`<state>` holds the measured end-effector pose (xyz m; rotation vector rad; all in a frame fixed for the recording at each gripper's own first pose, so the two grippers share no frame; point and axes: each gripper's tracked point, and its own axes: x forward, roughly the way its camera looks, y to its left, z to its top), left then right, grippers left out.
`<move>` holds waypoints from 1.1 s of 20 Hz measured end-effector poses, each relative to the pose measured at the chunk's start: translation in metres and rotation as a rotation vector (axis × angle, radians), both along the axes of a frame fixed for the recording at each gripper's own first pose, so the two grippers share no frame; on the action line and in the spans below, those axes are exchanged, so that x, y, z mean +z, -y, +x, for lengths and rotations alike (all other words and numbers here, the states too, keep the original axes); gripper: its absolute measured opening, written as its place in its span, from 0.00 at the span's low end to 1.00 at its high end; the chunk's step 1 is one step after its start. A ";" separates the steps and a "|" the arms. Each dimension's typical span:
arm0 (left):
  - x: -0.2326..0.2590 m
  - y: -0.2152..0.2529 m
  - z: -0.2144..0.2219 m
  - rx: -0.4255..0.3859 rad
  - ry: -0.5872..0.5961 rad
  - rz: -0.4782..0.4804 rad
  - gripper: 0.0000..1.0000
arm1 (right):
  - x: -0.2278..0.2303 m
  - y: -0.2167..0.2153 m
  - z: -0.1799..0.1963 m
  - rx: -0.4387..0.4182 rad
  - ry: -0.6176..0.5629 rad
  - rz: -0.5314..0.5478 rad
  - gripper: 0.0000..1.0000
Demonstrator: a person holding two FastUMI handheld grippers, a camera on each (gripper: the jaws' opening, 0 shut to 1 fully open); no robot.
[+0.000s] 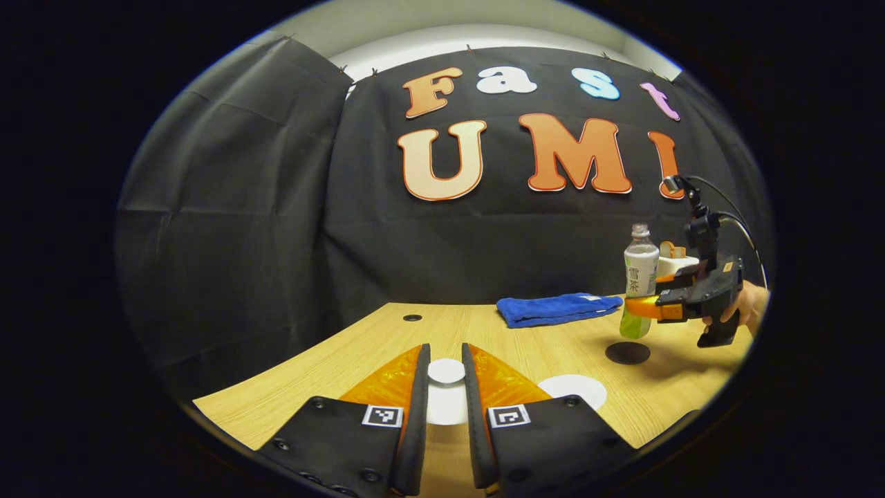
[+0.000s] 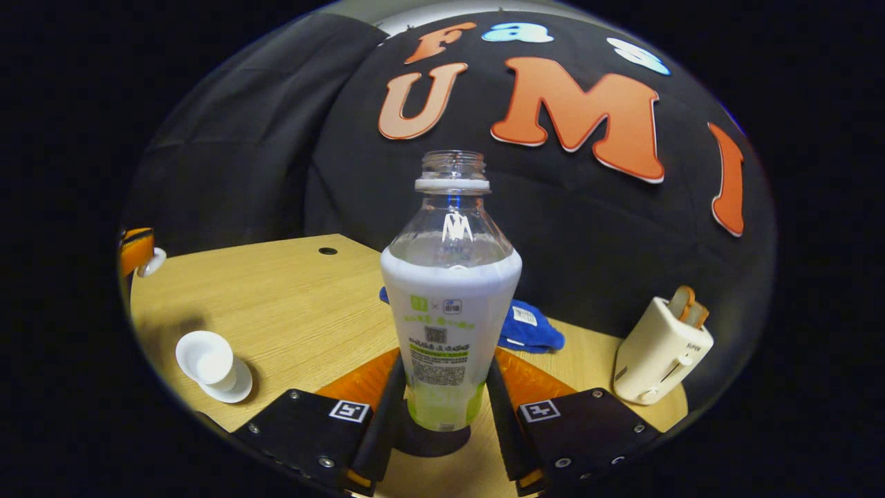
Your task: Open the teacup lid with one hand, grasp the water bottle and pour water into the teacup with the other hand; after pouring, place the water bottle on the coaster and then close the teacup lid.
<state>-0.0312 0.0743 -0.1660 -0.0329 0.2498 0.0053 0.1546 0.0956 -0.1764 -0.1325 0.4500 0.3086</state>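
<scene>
A clear water bottle (image 2: pixel 449 304) with a white and green label and no cap stands upright between the fingers of my right gripper (image 2: pixel 446 391), which is shut on its lower part. Its base is just over a dark round coaster (image 2: pixel 432 443); I cannot tell whether they touch. In the left gripper view the bottle (image 1: pixel 641 273) and right gripper (image 1: pixel 643 309) hang over the coaster (image 1: pixel 628 353) at the right. My left gripper (image 1: pixel 446 363) is shut on the white teacup lid (image 1: pixel 446 404) by its knob. The open white teacup (image 2: pixel 206 363) sits on its saucer to the left.
A folded blue towel (image 1: pixel 556 308) lies at the back of the wooden table (image 1: pixel 332 366). A cream toaster (image 2: pixel 657 353) with bread in it stands at the right. A small dark hole (image 1: pixel 412 317) marks the tabletop. A hand (image 1: pixel 750 308) holds the right gripper.
</scene>
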 end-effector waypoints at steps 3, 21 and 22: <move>0.001 0.014 0.006 -0.014 0.001 -0.017 0.31 | -0.005 -0.001 0.005 -0.012 -0.052 0.063 0.64; -0.038 0.126 0.024 -0.198 -0.086 -0.110 0.28 | 0.017 0.024 -0.012 -0.018 -0.055 0.156 0.98; -0.042 0.130 0.022 -0.210 -0.090 -0.104 0.31 | 0.016 0.031 -0.014 -0.032 -0.051 0.142 0.98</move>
